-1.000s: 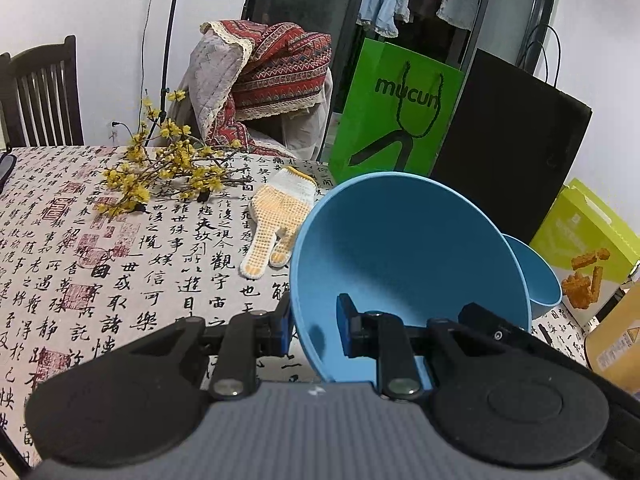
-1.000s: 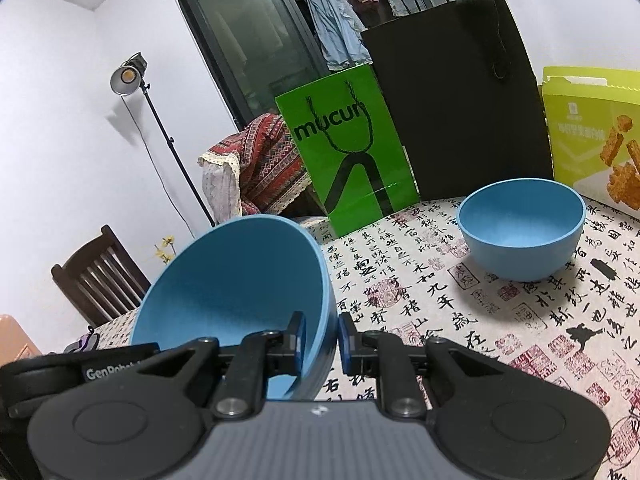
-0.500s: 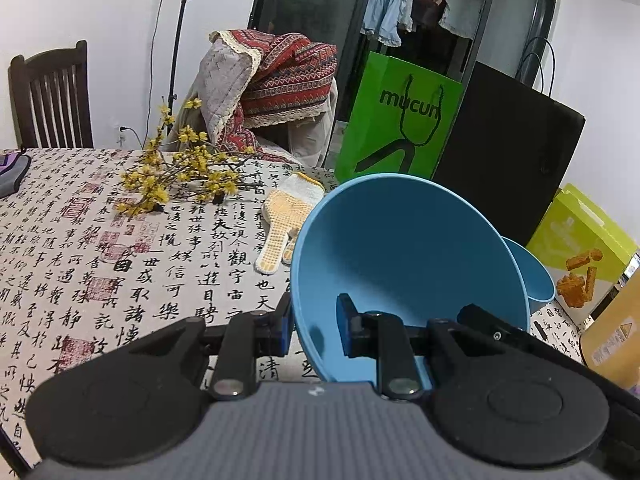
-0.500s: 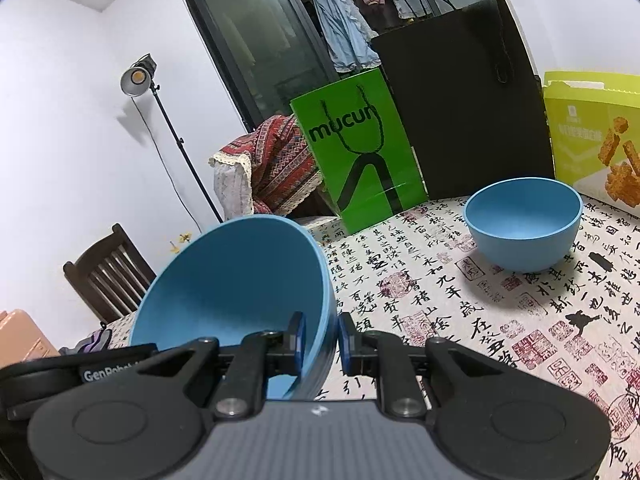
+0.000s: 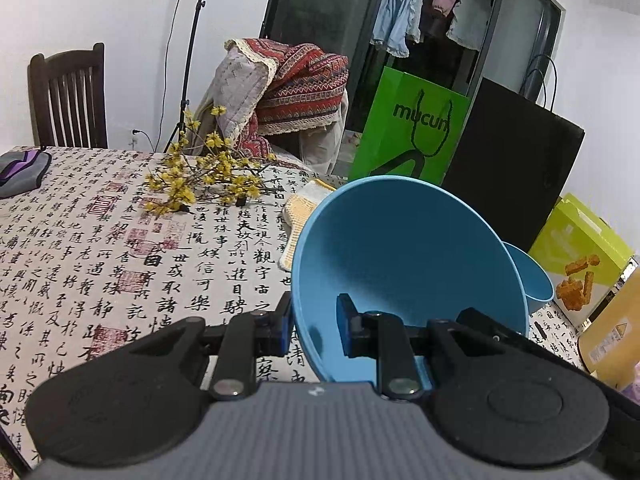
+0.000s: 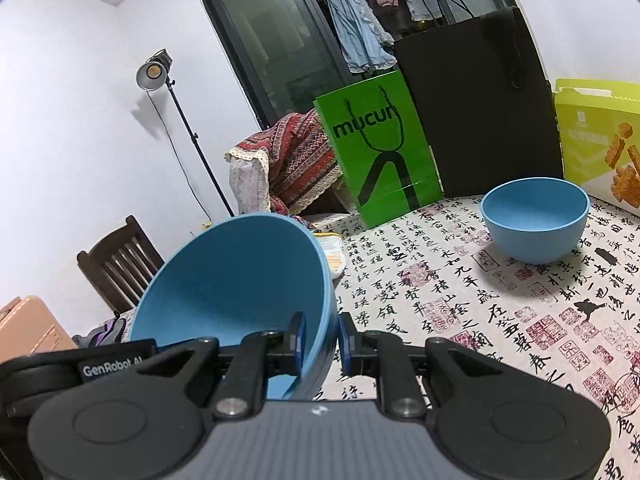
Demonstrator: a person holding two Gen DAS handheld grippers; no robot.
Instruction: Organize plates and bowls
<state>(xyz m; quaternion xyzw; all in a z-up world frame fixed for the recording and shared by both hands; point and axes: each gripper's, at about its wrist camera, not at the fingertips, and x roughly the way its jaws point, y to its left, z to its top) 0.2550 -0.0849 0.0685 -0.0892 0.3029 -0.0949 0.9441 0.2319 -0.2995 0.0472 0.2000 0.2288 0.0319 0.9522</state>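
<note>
Tilted blue bowl (image 5: 404, 264) pinched at its rim by left gripper (image 5: 311, 330) and right gripper (image 6: 321, 340), second blue bowl (image 6: 536, 222) set near the table's (image 6: 460, 292) far edge

Both tools shifted together across the counter (image 5: 120, 240) and rose a little, carrying the held blue bowl (image 5: 400, 256) with them.

Left view: the yellow flower sprig (image 5: 200, 176) and the white glove (image 5: 300, 208) now sit further right, nearer the left tool (image 5: 310, 320); the bowl's rim covers more of the glove. A grey-purple cloth (image 5: 20, 168) has come into sight at far left.

Right view: the second blue bowl (image 6: 536, 220) on the counter stands further right of the right tool (image 6: 320, 340) and slightly smaller. An orange case (image 6: 28, 328) has appeared at far left.
</note>
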